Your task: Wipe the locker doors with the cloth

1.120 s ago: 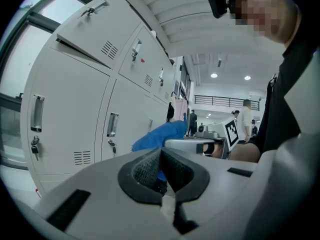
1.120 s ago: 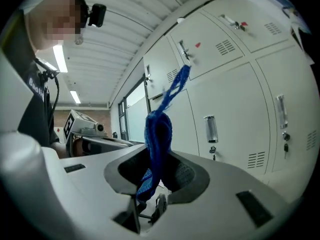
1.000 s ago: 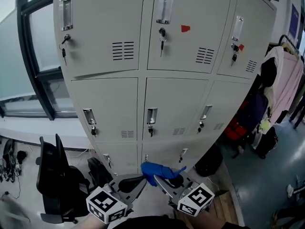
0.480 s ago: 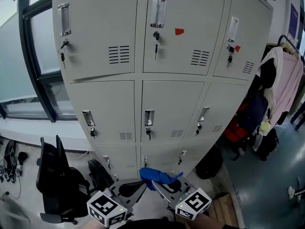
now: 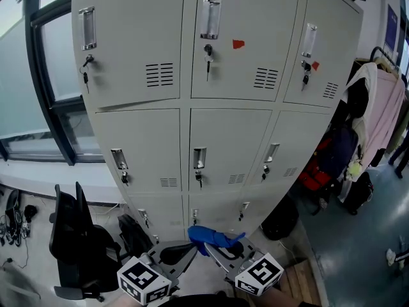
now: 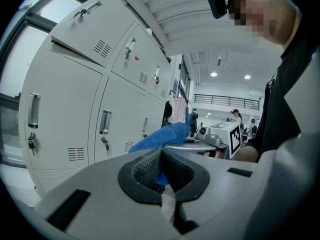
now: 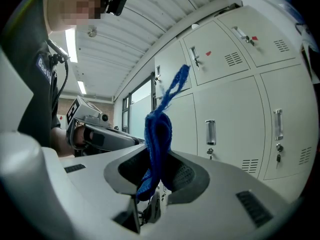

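Observation:
A bank of pale grey locker doors (image 5: 230,146) stands in front of me, each with a handle and a key. A blue cloth (image 5: 214,237) hangs low before the bottom row. My right gripper (image 5: 218,248) is shut on the cloth, which rises from between its pads (image 7: 187,176) as a blue fold (image 7: 157,134). Just left of it, my left gripper (image 5: 190,249) is shut too, with a bit of blue cloth (image 6: 160,175) showing between its pads (image 6: 145,166). The cloth (image 6: 165,135) runs on toward the right gripper (image 6: 202,140). Neither gripper touches the lockers (image 6: 65,109).
A black office chair (image 5: 77,242) stands at the lower left under a window (image 5: 32,75). At the right, clothes hang on a rack (image 5: 383,114) above bags (image 5: 319,171). A dark bag (image 5: 281,216) sits at the lockers' foot.
Over the past second both grippers and the cloth sank a little toward the bottom of the head view. Both stayed shut, and almost nothing moved in the last half second.

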`<move>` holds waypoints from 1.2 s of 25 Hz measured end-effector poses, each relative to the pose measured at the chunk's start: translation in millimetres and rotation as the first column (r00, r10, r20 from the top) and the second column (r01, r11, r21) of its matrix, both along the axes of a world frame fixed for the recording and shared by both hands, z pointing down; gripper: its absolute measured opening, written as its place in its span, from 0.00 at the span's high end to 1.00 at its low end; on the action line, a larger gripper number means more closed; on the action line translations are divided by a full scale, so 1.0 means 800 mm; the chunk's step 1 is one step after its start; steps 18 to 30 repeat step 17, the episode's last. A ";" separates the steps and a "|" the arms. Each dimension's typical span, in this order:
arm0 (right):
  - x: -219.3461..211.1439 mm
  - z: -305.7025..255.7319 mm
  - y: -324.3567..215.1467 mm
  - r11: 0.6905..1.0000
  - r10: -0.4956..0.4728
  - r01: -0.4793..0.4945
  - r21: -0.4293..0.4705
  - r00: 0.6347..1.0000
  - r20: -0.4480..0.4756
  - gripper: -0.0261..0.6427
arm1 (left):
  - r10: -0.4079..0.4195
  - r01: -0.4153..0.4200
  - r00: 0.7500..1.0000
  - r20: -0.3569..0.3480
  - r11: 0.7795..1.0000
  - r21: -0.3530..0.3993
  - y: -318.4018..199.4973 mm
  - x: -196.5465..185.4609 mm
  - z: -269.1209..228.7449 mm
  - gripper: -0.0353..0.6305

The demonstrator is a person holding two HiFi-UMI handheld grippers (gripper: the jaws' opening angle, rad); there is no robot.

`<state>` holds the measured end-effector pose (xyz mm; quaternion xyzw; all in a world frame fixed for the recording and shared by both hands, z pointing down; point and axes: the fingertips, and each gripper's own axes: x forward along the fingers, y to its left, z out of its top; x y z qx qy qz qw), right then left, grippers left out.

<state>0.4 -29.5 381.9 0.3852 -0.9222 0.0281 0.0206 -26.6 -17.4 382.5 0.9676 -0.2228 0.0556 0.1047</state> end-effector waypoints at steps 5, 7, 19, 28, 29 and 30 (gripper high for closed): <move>-0.002 0.001 0.003 1.000 0.004 -0.004 -0.004 1.000 -0.002 0.82 | 0.000 0.000 1.000 0.001 1.000 0.000 0.004 -0.004 -0.002 0.94; -0.004 0.001 0.004 1.000 0.002 -0.002 -0.005 1.000 -0.004 0.82 | 0.000 0.000 1.000 0.002 1.000 0.002 0.006 -0.006 -0.002 0.94; -0.009 0.000 0.012 1.000 0.000 0.000 -0.003 1.000 -0.009 0.82 | 0.002 -0.003 1.000 0.007 1.000 0.010 0.015 -0.013 -0.005 0.94; -0.009 0.000 0.012 1.000 0.000 0.000 -0.003 1.000 -0.009 0.82 | 0.002 -0.003 1.000 0.007 1.000 0.010 0.015 -0.013 -0.005 0.94; -0.009 0.000 0.012 1.000 0.000 0.000 -0.003 1.000 -0.009 0.82 | 0.002 -0.003 1.000 0.007 1.000 0.010 0.015 -0.013 -0.005 0.94; -0.009 0.000 0.012 1.000 0.000 0.000 -0.003 1.000 -0.009 0.82 | 0.002 -0.003 1.000 0.007 1.000 0.010 0.015 -0.013 -0.005 0.94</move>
